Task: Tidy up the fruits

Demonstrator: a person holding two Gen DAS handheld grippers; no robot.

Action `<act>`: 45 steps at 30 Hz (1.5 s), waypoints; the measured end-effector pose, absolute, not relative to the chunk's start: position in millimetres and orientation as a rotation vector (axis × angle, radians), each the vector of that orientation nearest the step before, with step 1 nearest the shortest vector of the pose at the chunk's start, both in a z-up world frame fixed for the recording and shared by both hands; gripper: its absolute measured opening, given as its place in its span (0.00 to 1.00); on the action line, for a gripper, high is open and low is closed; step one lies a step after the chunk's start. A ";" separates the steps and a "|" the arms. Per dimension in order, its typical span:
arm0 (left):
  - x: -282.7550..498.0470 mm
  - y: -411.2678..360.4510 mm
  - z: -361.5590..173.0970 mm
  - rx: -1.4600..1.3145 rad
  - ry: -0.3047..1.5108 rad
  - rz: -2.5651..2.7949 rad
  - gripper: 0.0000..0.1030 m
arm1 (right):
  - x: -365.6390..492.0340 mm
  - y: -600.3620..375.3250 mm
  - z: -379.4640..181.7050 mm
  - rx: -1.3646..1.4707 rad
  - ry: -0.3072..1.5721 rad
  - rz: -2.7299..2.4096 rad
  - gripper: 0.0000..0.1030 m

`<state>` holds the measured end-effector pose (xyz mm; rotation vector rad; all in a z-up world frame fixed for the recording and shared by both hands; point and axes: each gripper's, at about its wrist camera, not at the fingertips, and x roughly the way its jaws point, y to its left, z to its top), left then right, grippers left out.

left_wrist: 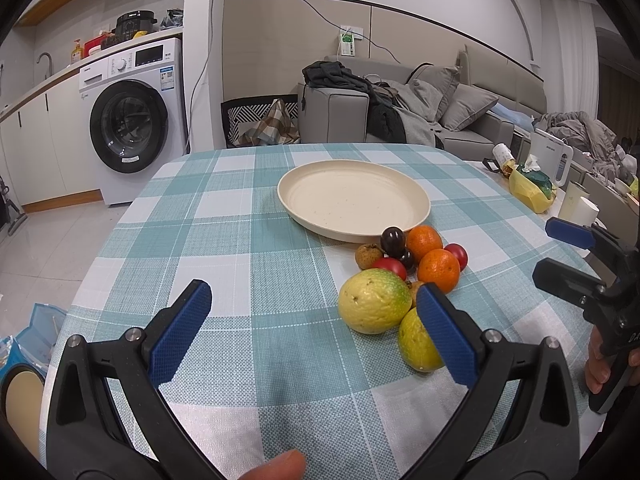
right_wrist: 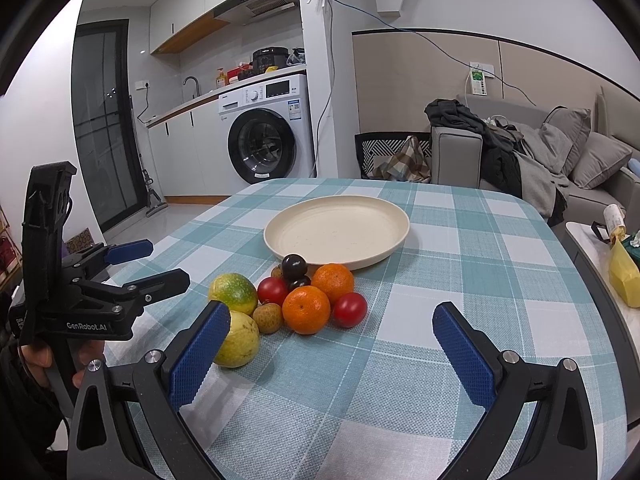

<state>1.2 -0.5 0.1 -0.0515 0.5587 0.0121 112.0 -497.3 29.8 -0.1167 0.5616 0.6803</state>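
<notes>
- My left gripper (left_wrist: 314, 300) hangs over the checked teal-and-white tablecloth (left_wrist: 240, 240), blue-padded fingers (left_wrist: 180, 332) spread wide, gripping nothing.
- My right gripper (right_wrist: 332, 320) is likewise wide apart and empty.
- Just ahead, the fruit sits clustered: two yellow-green round guavas (left_wrist: 374, 300), two oranges (right_wrist: 306, 309), red tomatoes (right_wrist: 350, 309), dark plums (right_wrist: 294, 266).
- Beyond them, touching the cluster, lies the cream round plate (right_wrist: 304, 220).

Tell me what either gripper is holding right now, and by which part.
Nothing is held. The left gripper and the right gripper are both open and empty, and the fruits lie on the tablecloth beside the plate.
</notes>
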 end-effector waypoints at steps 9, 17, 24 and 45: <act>5.3 2.4 -5.1 -0.052 0.566 0.010 0.99 | 113.8 -499.3 28.8 -0.115 0.567 0.671 1.00; 7.5 2.6 -8.4 -0.052 0.589 -0.011 0.99 | 123.7 -501.3 26.4 -0.104 0.612 0.658 1.00; 9.1 -2.4 -7.3 -0.040 0.594 -0.019 0.99 | 126.6 -493.1 22.4 -0.141 0.651 0.646 1.00; 14.3 7.6 -6.6 -0.044 0.649 -0.037 0.99 | 118.5 -427.8 -6.8 -0.176 0.895 0.845 0.74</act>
